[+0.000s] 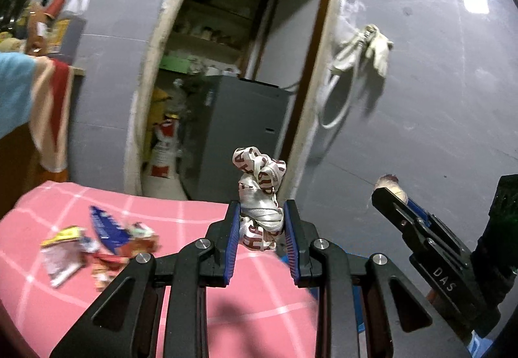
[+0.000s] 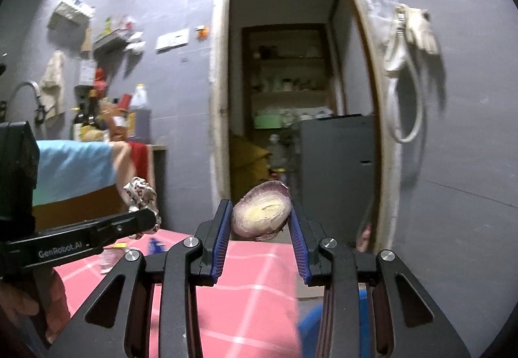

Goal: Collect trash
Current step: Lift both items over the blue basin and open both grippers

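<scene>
My left gripper (image 1: 261, 209) is shut on a crumpled white wrapper with red letters (image 1: 260, 189), held up above the pink checked cloth (image 1: 252, 299). The same wrapper (image 2: 140, 192) shows at the left of the right wrist view, in the left gripper (image 2: 145, 218). My right gripper (image 2: 260, 212) is shut on a halved purple onion piece (image 2: 261, 212), cut face toward the camera. In the left wrist view the right gripper (image 1: 388, 192) reaches in from the right with the onion piece (image 1: 390, 183) at its tip. Several wrappers (image 1: 97, 241) lie on the cloth at the left.
A grey wall with an open doorway (image 2: 285, 66) faces me; a grey cabinet (image 2: 336, 157) stands inside it. White gloves and a hose (image 2: 408, 43) hang on the wall at the right. A counter with bottles (image 2: 106, 118) stands at the left. A hand (image 2: 32, 303) holds the left gripper.
</scene>
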Demonstrator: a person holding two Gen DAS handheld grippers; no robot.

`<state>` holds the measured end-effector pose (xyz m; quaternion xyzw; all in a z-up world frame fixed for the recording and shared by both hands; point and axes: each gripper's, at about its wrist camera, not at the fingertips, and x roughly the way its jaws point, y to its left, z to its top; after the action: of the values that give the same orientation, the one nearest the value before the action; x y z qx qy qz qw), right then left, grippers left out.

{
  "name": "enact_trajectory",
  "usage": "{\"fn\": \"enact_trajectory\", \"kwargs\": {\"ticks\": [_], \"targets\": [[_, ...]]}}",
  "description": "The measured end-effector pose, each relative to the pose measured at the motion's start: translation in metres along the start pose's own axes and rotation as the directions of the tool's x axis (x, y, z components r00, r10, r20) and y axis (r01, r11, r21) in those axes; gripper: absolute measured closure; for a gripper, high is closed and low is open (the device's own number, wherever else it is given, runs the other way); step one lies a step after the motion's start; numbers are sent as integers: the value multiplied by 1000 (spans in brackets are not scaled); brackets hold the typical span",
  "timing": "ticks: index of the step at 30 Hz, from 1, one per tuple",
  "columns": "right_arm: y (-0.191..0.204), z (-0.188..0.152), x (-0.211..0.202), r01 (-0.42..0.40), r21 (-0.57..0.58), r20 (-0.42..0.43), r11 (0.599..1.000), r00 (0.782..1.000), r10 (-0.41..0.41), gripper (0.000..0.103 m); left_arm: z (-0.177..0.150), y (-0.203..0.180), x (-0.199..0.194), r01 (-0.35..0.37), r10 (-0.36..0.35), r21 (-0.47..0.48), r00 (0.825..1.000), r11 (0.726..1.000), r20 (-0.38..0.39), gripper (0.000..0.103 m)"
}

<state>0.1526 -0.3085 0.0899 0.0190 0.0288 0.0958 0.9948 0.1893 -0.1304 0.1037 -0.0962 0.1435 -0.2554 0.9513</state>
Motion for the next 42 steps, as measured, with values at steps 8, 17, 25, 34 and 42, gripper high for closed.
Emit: {"fn": "enact_trajectory", "kwargs": {"ticks": [8,17,25,34,42], "targets": [[-50,-6,-6,153,59,-69,986,986,-149,70,-9,-37,56,80,-78,11,992,997,-99,81],[-96,-30,12,267,144,-275,953,936,-221,69,-32,-59,109,99,-93,9,957,995,-275,81],[-119,-49,23,316,204,-394,926,893,-218,68,-53,-59,141,96,-106,-44,911,994,-399,80],[-135,-59,32,334,260,-458,906,869,-189,67,-64,-52,162,93,-137,-116,867,989,-478,75],[-135,-57,32,339,265,-449,903,872,-195,59,-57,-41,155,78,-135,-142,878,987,-460,70]]}}
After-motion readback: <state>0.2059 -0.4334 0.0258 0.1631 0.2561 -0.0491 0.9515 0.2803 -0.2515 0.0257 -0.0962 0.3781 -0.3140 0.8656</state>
